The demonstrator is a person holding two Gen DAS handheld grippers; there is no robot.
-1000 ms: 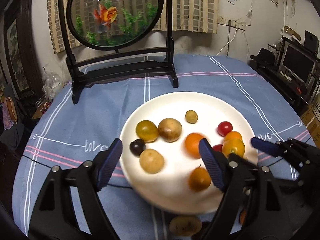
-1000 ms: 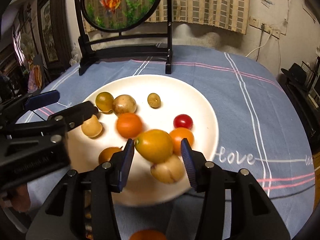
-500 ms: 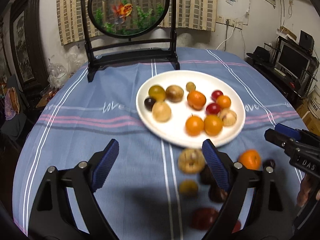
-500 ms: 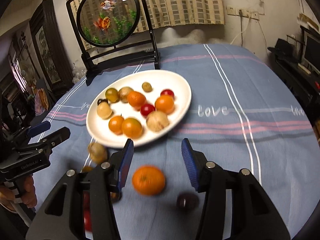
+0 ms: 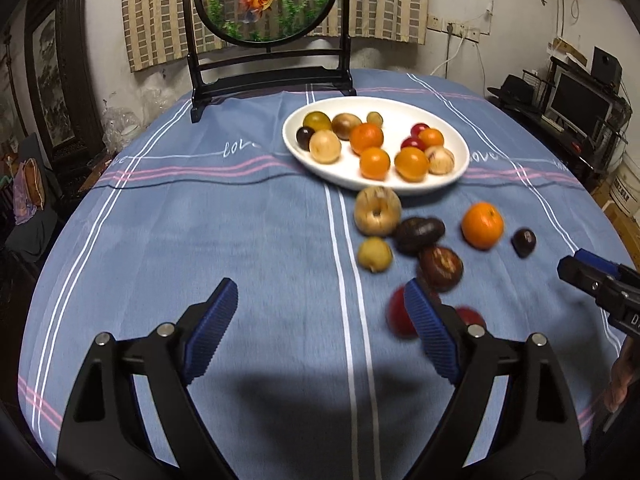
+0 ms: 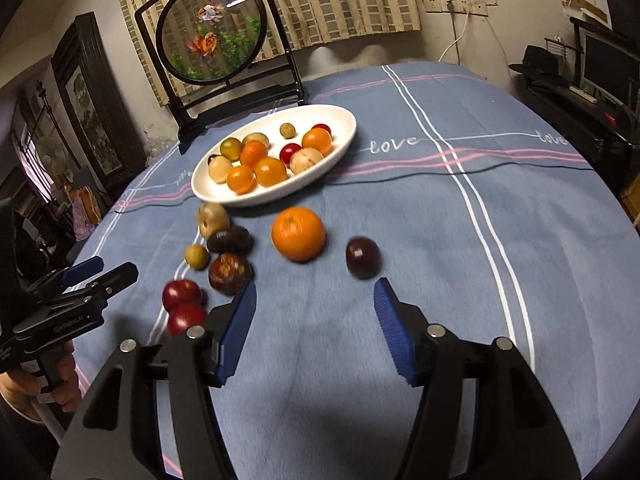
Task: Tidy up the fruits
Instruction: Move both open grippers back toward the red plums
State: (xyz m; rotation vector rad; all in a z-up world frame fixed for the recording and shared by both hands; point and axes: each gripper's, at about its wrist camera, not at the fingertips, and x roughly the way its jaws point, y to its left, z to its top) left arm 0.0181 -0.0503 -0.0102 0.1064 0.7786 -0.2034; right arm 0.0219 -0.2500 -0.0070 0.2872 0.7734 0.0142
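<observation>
**Both tongs wide and empty above loose fruit on the blue cloth**

The left gripper [image 5: 316, 328] hangs over the blue tablecloth [image 5: 240, 220] with its jaws spread wide and nothing between them. The right gripper [image 6: 316, 328] is likewise spread and empty, just short of a dark plum [image 6: 363, 257]. Beyond them the white plate [image 5: 456, 176] holds a dozen or so small fruits, orange, yellow, red and tan. Loose fruit lies on the cloth between plate and grippers: a large orange [image 6: 298, 233], a tan fruit [image 5: 377, 211] touching the plate's near rim, a dark oval fruit [image 5: 419, 234] just beside it, a small yellow fruit [image 5: 374, 254], a brown-red fruit [image 5: 441, 268] and two red fruits [image 6: 182, 304], blurred and partly hidden behind the left gripper's right finger [image 5: 430, 332], so they are possibly apples. A goldfish screen on a black stand [image 5: 266, 4] rises behind the plate
</observation>
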